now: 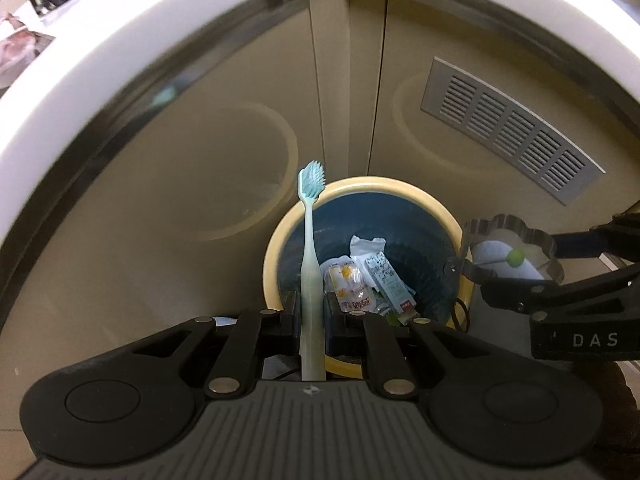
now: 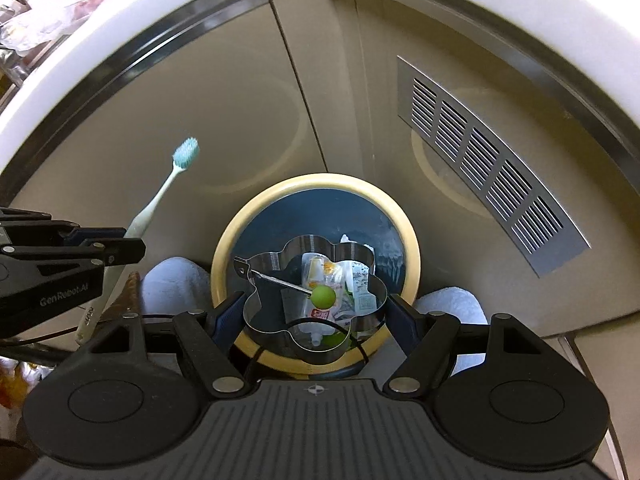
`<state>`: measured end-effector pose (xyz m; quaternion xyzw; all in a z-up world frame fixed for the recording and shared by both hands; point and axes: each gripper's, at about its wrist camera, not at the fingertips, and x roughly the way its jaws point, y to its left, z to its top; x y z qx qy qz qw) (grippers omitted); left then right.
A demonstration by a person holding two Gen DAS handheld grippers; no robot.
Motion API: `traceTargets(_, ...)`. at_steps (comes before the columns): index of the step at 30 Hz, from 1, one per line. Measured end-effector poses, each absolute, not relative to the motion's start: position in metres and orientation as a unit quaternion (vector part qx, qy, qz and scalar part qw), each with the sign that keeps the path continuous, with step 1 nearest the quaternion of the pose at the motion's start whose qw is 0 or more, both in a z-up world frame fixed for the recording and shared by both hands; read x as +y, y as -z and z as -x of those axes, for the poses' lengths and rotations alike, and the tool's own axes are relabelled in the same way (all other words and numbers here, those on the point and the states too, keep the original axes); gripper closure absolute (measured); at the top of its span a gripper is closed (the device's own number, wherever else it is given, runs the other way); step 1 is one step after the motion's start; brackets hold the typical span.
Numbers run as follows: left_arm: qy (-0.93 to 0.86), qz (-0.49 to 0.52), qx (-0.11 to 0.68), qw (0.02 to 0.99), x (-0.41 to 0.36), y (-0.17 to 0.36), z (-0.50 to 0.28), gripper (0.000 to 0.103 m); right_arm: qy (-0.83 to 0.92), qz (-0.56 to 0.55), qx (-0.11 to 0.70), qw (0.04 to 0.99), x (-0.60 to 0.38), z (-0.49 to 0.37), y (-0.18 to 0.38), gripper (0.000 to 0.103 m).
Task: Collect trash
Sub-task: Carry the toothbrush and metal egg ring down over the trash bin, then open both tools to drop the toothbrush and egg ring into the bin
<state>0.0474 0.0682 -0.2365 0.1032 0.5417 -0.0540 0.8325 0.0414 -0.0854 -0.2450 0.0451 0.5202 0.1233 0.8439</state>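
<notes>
A round bin [image 1: 274, 248] [image 2: 412, 248] with a cream rim and dark blue inside stands on the floor and holds several wrappers [image 1: 352, 284] [image 2: 320, 280]. My left gripper [image 1: 312, 312] is shut on a pale toothbrush [image 1: 311, 240] [image 2: 160, 196], whose teal bristles point up, over the bin's left rim. My right gripper [image 2: 316, 314] [image 1: 516, 276] is shut on a flower-shaped metal ring mould [image 2: 280, 260] [image 1: 508, 224] with a thin handle ending in a green ball [image 2: 323, 296] [image 1: 515, 257]; it hangs above the bin opening.
Beige cabinet doors [image 1: 180, 184] [image 2: 224, 120] rise behind the bin under a white counter edge [image 1: 120, 40] [image 2: 100, 28]. A metal vent grille [image 1: 512, 132] [image 2: 488, 176] sits in the right door. White slippers [image 2: 176, 284] flank the bin. Clutter lies on the counter at upper left.
</notes>
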Motion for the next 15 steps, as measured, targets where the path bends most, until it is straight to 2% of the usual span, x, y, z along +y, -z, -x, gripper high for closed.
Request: traceTargets(15,0.079,-0.108,0.594,0.793,0.057,0.291,-0.1,0.091,-0.103,-0.036,0.538,0.836,-0.087,-0.088,0.278,0.026)
